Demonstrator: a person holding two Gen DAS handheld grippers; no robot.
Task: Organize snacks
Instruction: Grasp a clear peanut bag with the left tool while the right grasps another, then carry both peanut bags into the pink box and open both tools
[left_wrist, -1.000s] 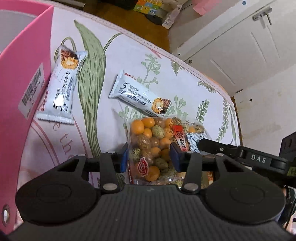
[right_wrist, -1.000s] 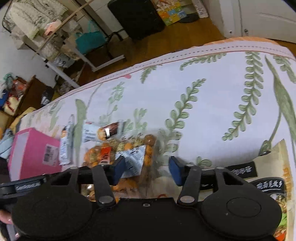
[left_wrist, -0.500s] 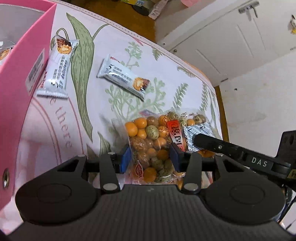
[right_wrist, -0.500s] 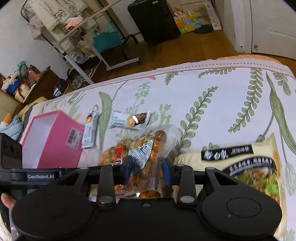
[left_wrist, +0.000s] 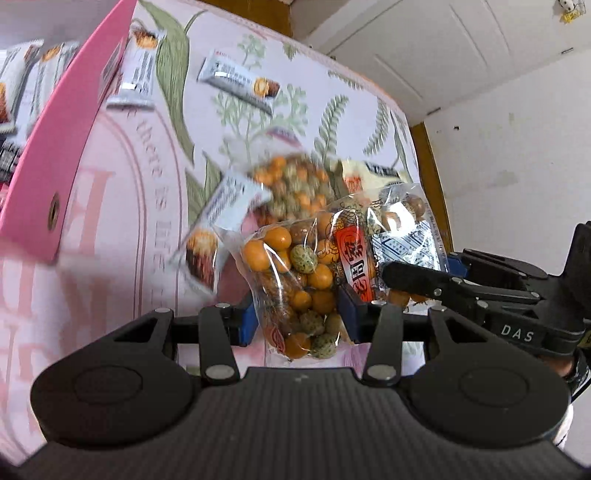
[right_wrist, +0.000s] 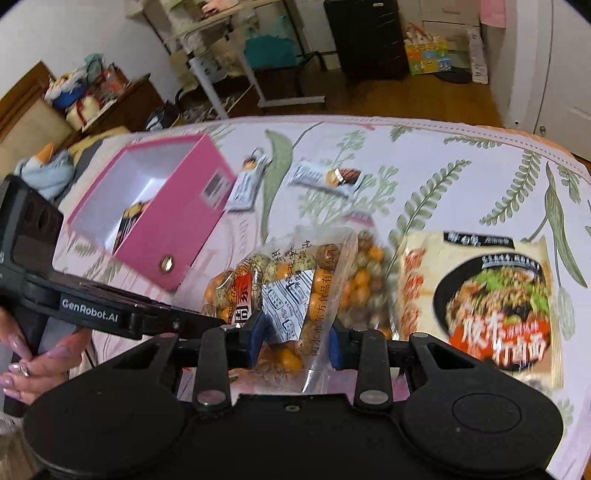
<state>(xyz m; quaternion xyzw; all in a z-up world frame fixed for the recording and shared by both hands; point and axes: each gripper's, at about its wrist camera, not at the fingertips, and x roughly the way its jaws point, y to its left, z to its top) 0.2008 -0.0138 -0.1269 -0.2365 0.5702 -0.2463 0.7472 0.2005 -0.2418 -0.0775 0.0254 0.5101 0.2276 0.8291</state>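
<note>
My left gripper (left_wrist: 299, 317) is shut on a clear bag of orange and green coated nuts (left_wrist: 295, 273) with a red label, held above the table. Right beside it, my right gripper (right_wrist: 297, 336) is shut on a second nut bag (right_wrist: 295, 291) with a white printed label, also lifted. In the left wrist view the right gripper (left_wrist: 417, 266) comes in from the right with its bag (left_wrist: 402, 236). The left gripper (right_wrist: 218, 325) shows at the left of the right wrist view. A third nut bag (right_wrist: 365, 280) lies on the cloth behind them.
An open pink box (right_wrist: 192, 229) stands at the left with bars inside. Two white snack bars (right_wrist: 247, 184) (right_wrist: 328, 177) lie on the floral tablecloth (right_wrist: 461, 177) beyond it. A noodle packet (right_wrist: 480, 295) lies at the right. A blurred white bar (left_wrist: 218, 229) sits near the held bags. A hand (right_wrist: 37, 354) grips the left tool.
My right gripper closed on the white-labelled nut bag. Both grippers rose with their bags and moved toward the pink box, uncovering a third nut bag on the cloth.
</note>
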